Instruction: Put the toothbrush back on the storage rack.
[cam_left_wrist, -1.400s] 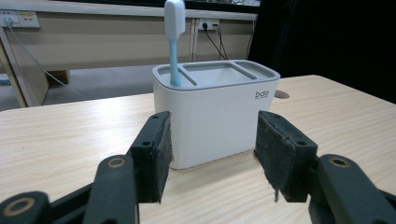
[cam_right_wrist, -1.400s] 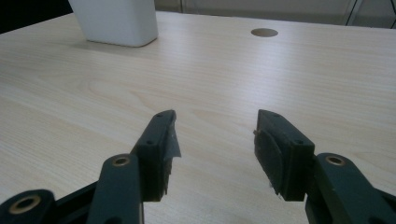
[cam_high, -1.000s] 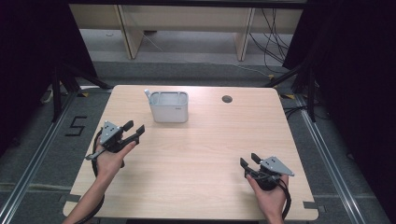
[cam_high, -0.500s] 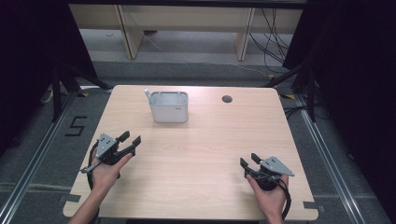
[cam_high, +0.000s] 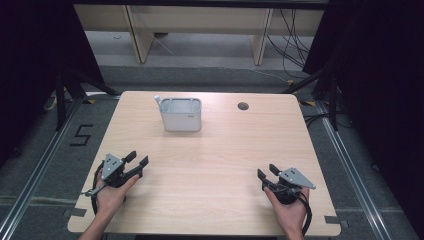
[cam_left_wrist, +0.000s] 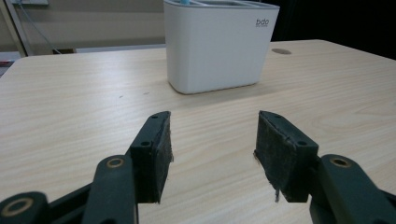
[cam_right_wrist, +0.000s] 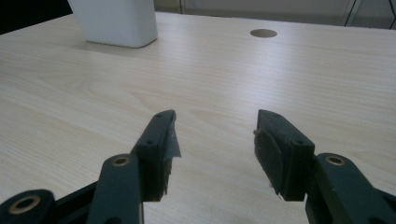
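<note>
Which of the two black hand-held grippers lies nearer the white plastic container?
The left gripper: the white plastic container stands on its side of the table; the right gripper lies farther off.

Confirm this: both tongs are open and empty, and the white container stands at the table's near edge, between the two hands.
Wrong on the container: the high view shows it toward the table's far side. Left tongs and right tongs are indeed open and empty.

We take this for a lab recording bay: around the pale wooden table (cam_high: 210, 165) we see black curtains (cam_high: 370, 75), floor rails (cam_high: 35, 175), loose cables (cam_high: 292, 25) behind it, and a taped number (cam_high: 81, 135) left of it.
</note>
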